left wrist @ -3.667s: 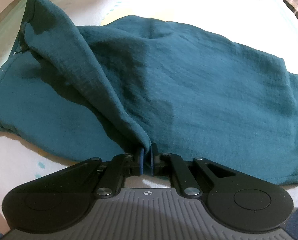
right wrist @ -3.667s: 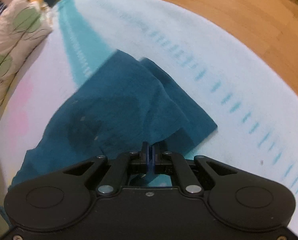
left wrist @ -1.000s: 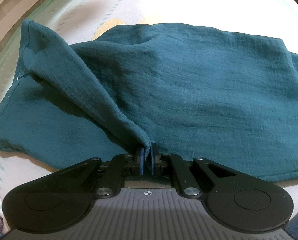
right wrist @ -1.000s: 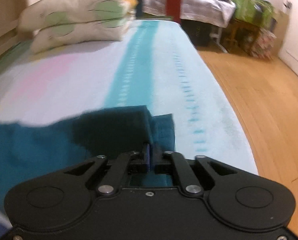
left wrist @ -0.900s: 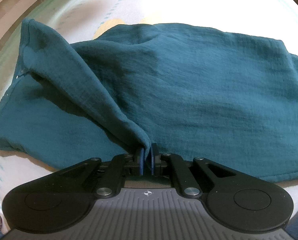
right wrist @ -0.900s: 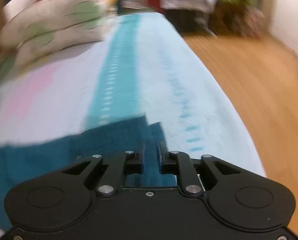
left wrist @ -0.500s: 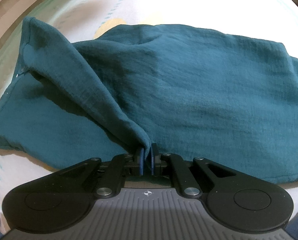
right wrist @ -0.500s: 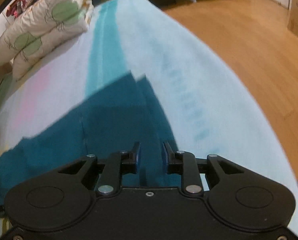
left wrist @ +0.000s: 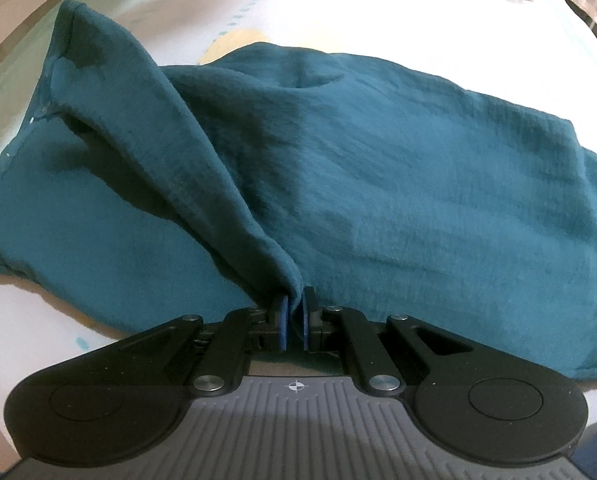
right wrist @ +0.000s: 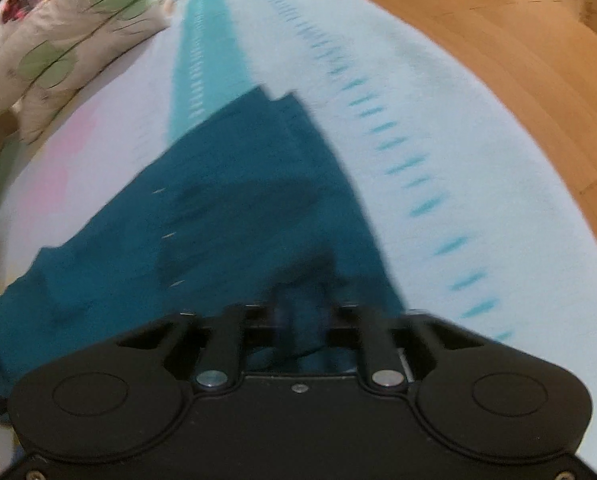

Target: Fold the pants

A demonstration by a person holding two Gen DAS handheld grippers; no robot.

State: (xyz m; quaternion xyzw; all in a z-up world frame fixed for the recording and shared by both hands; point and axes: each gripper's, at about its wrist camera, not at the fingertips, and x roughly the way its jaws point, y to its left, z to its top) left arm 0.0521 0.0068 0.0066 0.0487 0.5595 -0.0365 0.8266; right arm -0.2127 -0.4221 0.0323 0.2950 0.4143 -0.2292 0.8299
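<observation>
Pants (left wrist: pixel 378 184): lengthwise fold laid on bedsheet (right wrist: pixel 438 128); cross-fold pending. We keep left gripper (left wrist: pixel 294 312) pinching cloth, right gripper (right wrist: pixel 302 316) spread, empty.

A bed (right wrist: pixel 438 92) with a pale sheet striped in teal is filling the frame's middle, floral pillows (right wrist: pixel 58 40) are lying at upper left, and a wooden floor (right wrist: pixel 518 40) is showing at upper right.

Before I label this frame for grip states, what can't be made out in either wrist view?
- Right wrist view: motion blur smears the right gripper; its fingertips are indistinct, though the jaws stand apart.
- Left wrist view: the left gripper pinches a fold of the pants; how many layers it holds is hidden inside the fold.
- The waistband and hems cannot be told apart in either view.
</observation>
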